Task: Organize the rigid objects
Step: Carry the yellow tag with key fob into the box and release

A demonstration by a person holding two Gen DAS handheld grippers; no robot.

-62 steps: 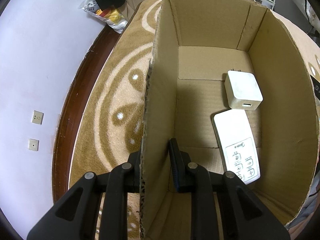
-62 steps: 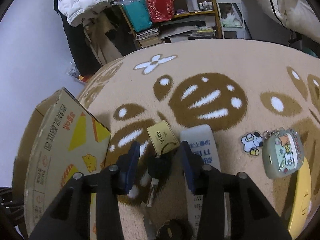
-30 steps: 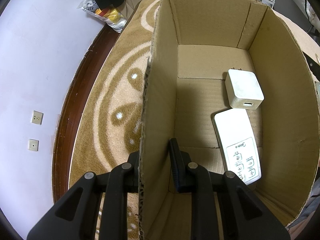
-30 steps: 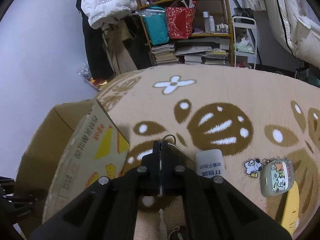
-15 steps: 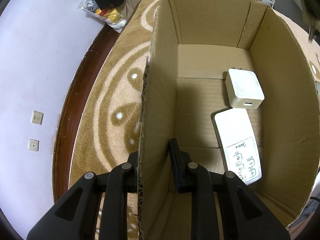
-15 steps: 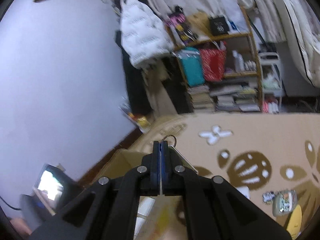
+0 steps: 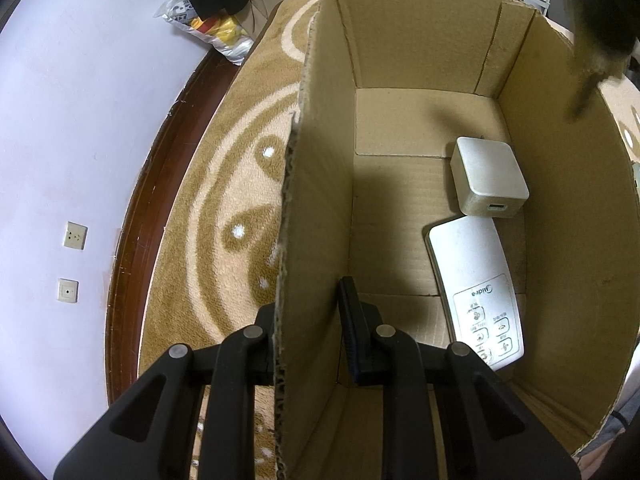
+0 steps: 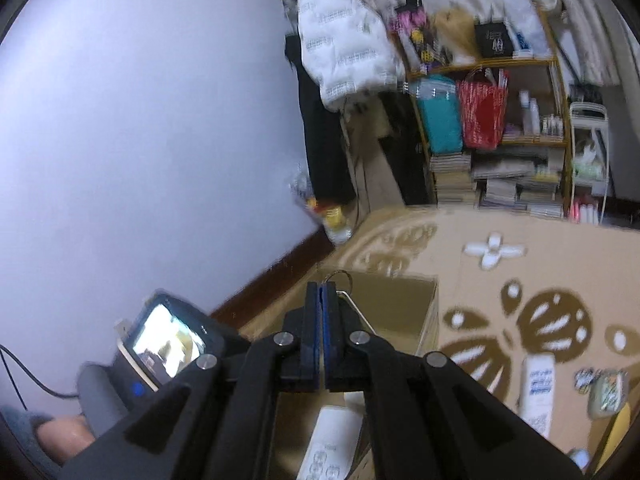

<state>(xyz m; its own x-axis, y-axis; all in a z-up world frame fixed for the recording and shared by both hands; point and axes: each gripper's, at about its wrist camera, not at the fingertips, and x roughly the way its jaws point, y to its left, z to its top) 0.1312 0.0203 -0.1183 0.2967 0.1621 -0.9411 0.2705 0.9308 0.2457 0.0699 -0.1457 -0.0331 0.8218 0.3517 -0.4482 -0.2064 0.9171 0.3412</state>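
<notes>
Box sits on the rug, its near wall pinched tight by the left gripper. Inside lie a remote and, just beside it, a charger. The right gripper is clamped on a keyring, up above the box.
</notes>
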